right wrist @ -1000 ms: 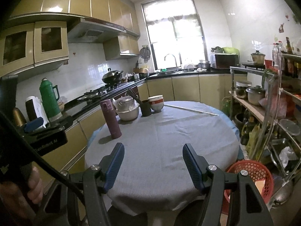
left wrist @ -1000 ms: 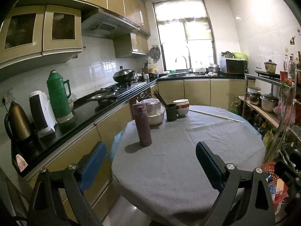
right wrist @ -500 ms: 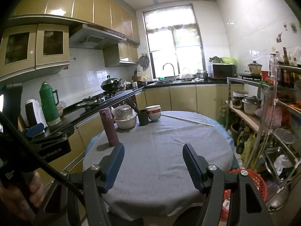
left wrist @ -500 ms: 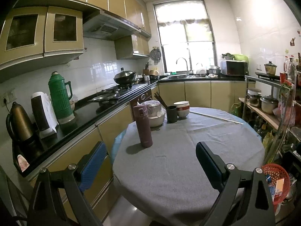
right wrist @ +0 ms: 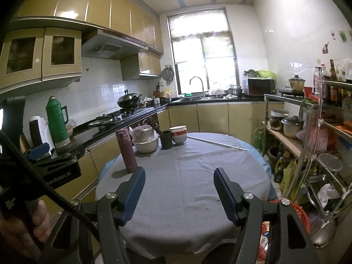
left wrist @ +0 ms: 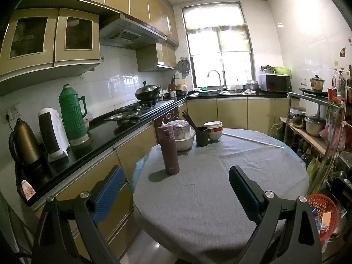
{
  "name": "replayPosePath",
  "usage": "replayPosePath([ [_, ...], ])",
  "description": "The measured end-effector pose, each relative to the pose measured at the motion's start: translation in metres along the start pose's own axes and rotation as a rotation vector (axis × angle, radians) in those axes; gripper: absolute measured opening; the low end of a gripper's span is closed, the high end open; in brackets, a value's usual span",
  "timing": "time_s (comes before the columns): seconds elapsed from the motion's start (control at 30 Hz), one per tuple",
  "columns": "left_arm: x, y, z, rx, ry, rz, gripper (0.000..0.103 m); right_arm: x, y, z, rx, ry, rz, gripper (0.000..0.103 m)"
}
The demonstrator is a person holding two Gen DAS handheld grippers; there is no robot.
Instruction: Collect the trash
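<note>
A round table (left wrist: 220,198) under a grey cloth fills the middle of both views. My left gripper (left wrist: 176,176) hovers open over its near left edge, nothing between the blue pads. My right gripper (right wrist: 179,172) is open too, above the near edge of the table (right wrist: 187,187), and holds nothing. A red mesh basket (left wrist: 323,213) with packaging scraps stands on the floor right of the table, and shows again as the red basket (right wrist: 297,211) behind my right finger. A few small dark specks (right wrist: 217,200) lie on the cloth. In the right wrist view a hand (right wrist: 33,222) holds the left gripper's body (right wrist: 55,162).
On the far side of the table stand a purple flask (left wrist: 169,149), stacked bowls (left wrist: 183,136), a dark cup with chopsticks (left wrist: 201,135), a red-and-white bowl (left wrist: 214,129) and a thin white rod (left wrist: 253,139). A black counter (left wrist: 99,136) runs along the left. A cluttered metal rack (right wrist: 319,154) stands at the right.
Both views have drifted only slightly. The grippers stay open and empty, and nothing on the table has moved.
</note>
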State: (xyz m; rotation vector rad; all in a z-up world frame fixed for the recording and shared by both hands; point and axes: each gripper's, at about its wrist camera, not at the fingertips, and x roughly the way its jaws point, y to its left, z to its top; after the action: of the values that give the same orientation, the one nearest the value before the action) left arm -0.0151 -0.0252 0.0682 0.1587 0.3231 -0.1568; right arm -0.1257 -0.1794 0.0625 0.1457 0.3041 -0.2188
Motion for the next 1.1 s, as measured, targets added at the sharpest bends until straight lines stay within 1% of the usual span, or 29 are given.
replayPosePath([
  [0.7,-0.007,-0.001,0.003,-0.005,-0.008,0.006,0.096,-0.001,0.002,0.0,-0.009,-0.005,-0.006,0.068],
  [1.0,-0.009,-0.002,0.006,-0.005,-0.011,0.008,0.096,0.004,0.004,0.018,-0.017,-0.004,-0.039,0.068],
  [1.1,-0.009,-0.003,0.006,-0.003,-0.01,0.011,0.096,0.005,0.004,0.02,-0.019,-0.001,-0.038,0.068],
])
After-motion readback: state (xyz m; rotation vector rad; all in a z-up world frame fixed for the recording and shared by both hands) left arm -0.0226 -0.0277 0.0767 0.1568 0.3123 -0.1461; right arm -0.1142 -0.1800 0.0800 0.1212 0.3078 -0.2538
